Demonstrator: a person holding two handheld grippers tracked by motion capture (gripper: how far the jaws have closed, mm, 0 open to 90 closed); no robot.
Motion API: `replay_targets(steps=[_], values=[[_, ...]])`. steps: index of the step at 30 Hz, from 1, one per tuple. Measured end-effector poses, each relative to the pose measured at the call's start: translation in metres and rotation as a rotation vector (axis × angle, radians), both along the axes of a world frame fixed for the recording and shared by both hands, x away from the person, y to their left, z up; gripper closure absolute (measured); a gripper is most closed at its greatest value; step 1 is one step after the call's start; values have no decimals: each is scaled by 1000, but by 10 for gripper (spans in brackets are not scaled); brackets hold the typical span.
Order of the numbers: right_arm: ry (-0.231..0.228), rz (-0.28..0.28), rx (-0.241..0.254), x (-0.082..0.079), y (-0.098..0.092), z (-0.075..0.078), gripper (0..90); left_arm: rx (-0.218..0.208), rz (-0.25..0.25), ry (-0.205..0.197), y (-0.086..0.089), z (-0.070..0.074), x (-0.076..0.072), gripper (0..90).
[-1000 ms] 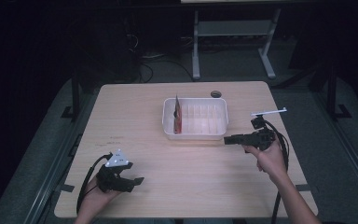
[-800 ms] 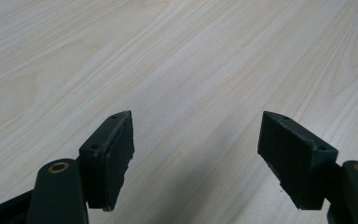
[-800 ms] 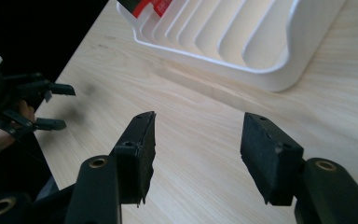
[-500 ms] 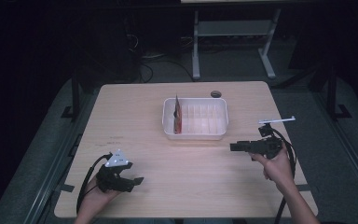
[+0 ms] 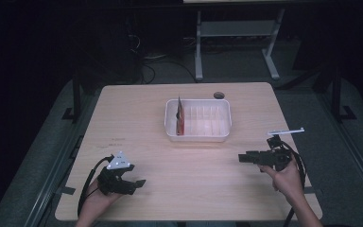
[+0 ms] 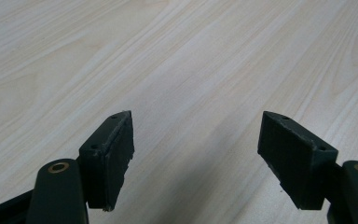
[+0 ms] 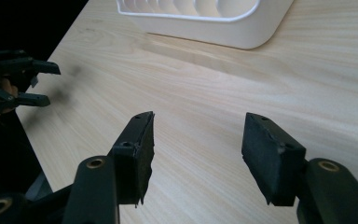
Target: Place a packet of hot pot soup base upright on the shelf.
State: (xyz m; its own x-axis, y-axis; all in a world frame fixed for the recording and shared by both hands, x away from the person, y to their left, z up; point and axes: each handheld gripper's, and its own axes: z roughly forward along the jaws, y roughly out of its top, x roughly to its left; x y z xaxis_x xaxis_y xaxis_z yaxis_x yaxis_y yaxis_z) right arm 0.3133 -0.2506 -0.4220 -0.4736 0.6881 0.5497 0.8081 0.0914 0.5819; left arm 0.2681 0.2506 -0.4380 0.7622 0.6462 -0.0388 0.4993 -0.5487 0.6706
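Note:
A white slotted rack (image 5: 203, 127) stands at the middle back of the wooden table (image 5: 137, 109). A thin red-orange plate (image 5: 181, 116) stands upright in its left end. My right gripper (image 5: 242, 158) is near the table's right side, in front of the rack and pointing left, open with nothing between its fingers. In the right gripper view its jaws (image 7: 196, 140) stand apart over bare wood, with the rack's rim (image 7: 223, 28) farther off. My left gripper (image 5: 139, 182) rests open at the front left; the left gripper view has its jaws (image 6: 196, 140) wide over bare wood.
A small dark round thing (image 5: 218, 95) lies at the table's back edge. A metal stand (image 5: 236, 28) is on the floor beyond the table. The left hand's gripper (image 7: 42, 84) appears at the far left of the right gripper view.
My right gripper has drawn back from beside the rack toward the table's near right, sinking a little. The left gripper has stayed put.

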Motion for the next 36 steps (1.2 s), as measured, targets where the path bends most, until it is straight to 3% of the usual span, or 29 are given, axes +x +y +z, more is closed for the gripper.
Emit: replay_targets(steps=[3, 23, 36], values=[[2, 4, 13, -2, -1, -1, 426, -1, 1, 1, 0, 0, 0, 263], [5, 35, -27, -26, 1, -24, 416, 4, -1, 1, -1, -1, 0, 249], [-25, 47, -44, -44, 7, -35, 413, -2, -8, 1, -3, -1, -1, 242]])
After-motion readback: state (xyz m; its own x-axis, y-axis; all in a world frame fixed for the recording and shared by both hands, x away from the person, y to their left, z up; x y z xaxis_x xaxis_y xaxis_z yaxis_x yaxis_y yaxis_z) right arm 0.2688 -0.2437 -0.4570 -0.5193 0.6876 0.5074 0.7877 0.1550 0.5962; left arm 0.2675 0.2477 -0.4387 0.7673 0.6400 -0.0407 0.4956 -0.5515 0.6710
